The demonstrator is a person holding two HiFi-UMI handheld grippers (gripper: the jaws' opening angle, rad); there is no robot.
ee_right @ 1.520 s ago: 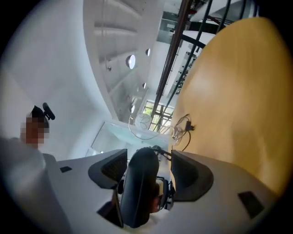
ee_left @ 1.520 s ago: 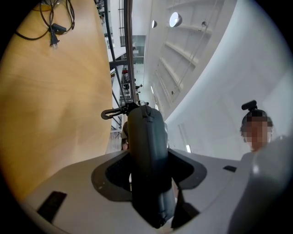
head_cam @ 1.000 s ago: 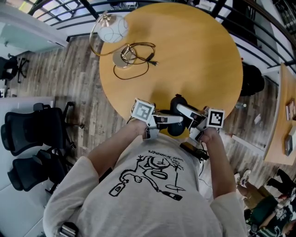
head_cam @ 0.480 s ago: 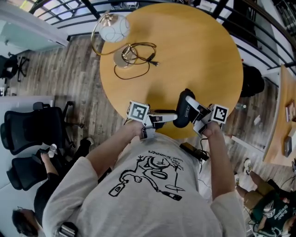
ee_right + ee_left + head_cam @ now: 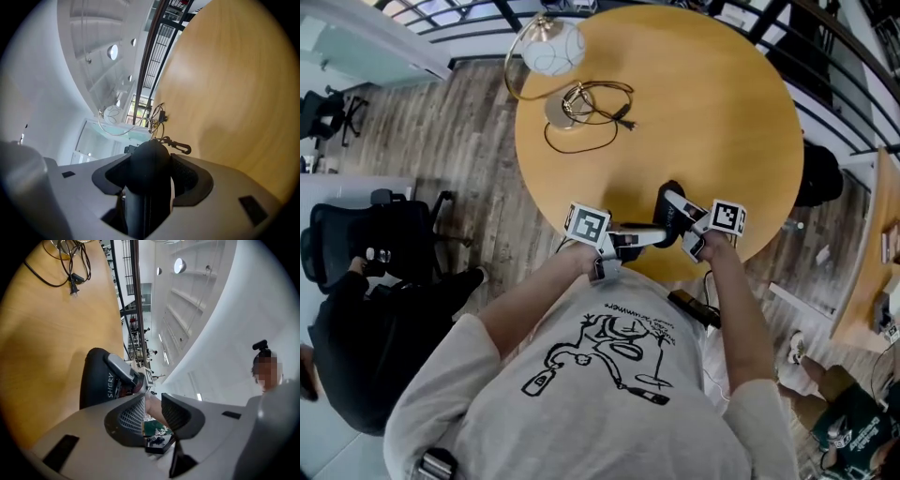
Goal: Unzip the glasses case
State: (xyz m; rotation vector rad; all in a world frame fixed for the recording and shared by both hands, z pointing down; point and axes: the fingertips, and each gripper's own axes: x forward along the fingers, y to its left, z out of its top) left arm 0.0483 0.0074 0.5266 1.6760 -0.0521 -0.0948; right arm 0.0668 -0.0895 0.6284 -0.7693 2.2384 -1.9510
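As the head view has it, glasses case (image 5: 667, 208): black, tilted on end over the near rim of the round wooden table (image 5: 712, 112) and clamped in the right gripper (image 5: 682, 217); whether it touches the tabletop cannot be told.
Left gripper (image 5: 659, 234), head view: reaches in from the left, its tip just beside the case's lower end.
Far side of the table, head view: a globe lamp (image 5: 553, 47) and its looped black cable (image 5: 586, 122), well apart from the case.
Floor, head view: a black office chair (image 5: 366, 244) and a person in black (image 5: 356, 347), left of the table.
Left gripper (image 5: 152, 401), left gripper view: jaws a narrow gap apart, nothing between them; a bare forearm shows through the gap, farther off.
Glasses case (image 5: 98, 380), left gripper view: just beyond the jaws and to their left, white lettering on its side, one of the right gripper's fingers (image 5: 123, 371) laid across it.
Background, left gripper view: the cable's plug (image 5: 73, 281) lies far off on the tabletop.
Right gripper (image 5: 150, 161), right gripper view: closed on the case (image 5: 149, 178), whose rounded end fills the space between the pads and blocks the view straight ahead.
Zip seam (image 5: 149, 213), right gripper view: runs down the middle of the case toward the camera.
Snap hook (image 5: 179, 147), right gripper view: sticks out past the case's end, over the table (image 5: 234, 84).
Beyond, right gripper view: the lamp (image 5: 112, 115) and a dark railing (image 5: 157, 42).
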